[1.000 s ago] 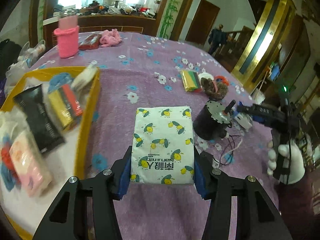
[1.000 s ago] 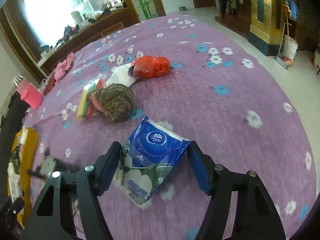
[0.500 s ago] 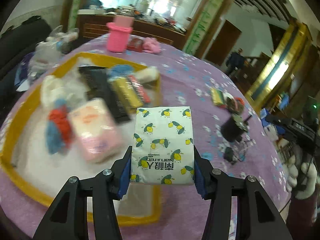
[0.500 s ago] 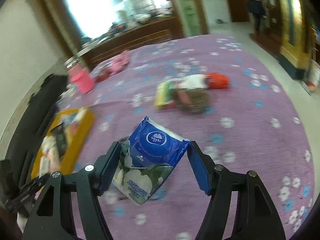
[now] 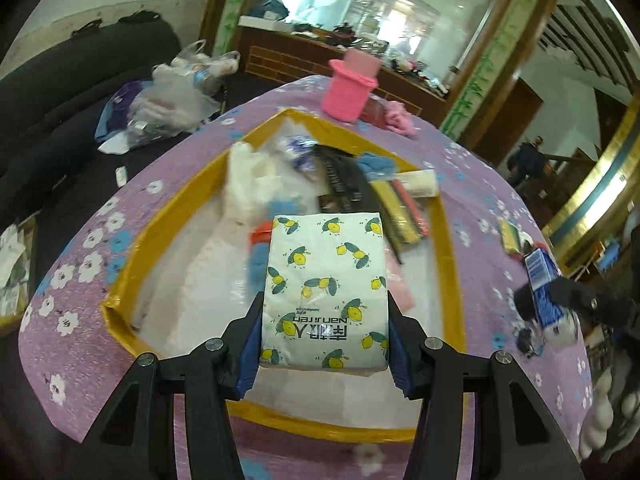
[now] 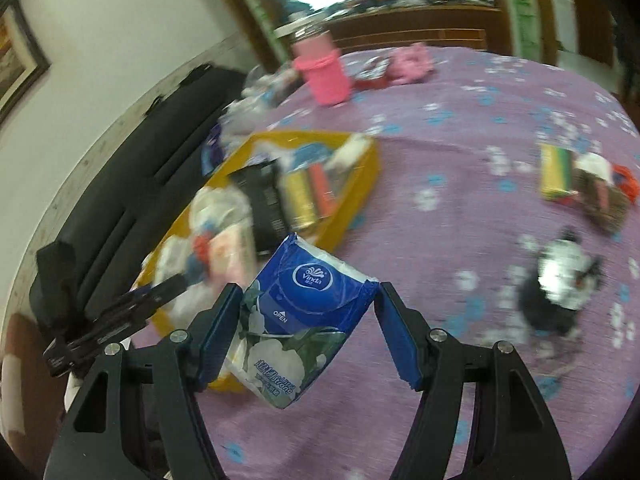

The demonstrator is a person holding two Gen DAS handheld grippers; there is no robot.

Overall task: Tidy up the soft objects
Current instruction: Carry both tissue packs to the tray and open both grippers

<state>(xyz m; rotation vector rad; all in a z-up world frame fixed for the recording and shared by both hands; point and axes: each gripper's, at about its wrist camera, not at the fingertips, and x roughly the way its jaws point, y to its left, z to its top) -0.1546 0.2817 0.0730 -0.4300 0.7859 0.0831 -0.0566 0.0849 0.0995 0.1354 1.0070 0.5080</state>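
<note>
My left gripper (image 5: pixel 325 336) is shut on a white tissue pack with lemon prints (image 5: pixel 326 288) and holds it above the yellow-rimmed tray (image 5: pixel 160 220). The tray holds several soft items: a black pouch (image 5: pixel 344 184), a yellow and red pack (image 5: pixel 400 210), white and pink bundles. My right gripper (image 6: pixel 310 332) is shut on a blue Vinda tissue pack (image 6: pixel 296 320), above the purple cloth just right of the tray (image 6: pixel 360 184). The right gripper with its blue pack also shows in the left wrist view (image 5: pixel 544 292).
A pink knitted cup (image 5: pixel 352 88) and pink cloth (image 5: pixel 398 118) lie beyond the tray. A coloured sponge pack (image 6: pixel 554 170), a brown knitted item (image 6: pixel 604 204) and a black cylinder (image 6: pixel 556 288) lie to the right. A black sofa (image 6: pixel 132 184) stands left of the table.
Both grippers swung left with their packs. The left one now hangs over the tray; the right one has come close to the tray's right side.
</note>
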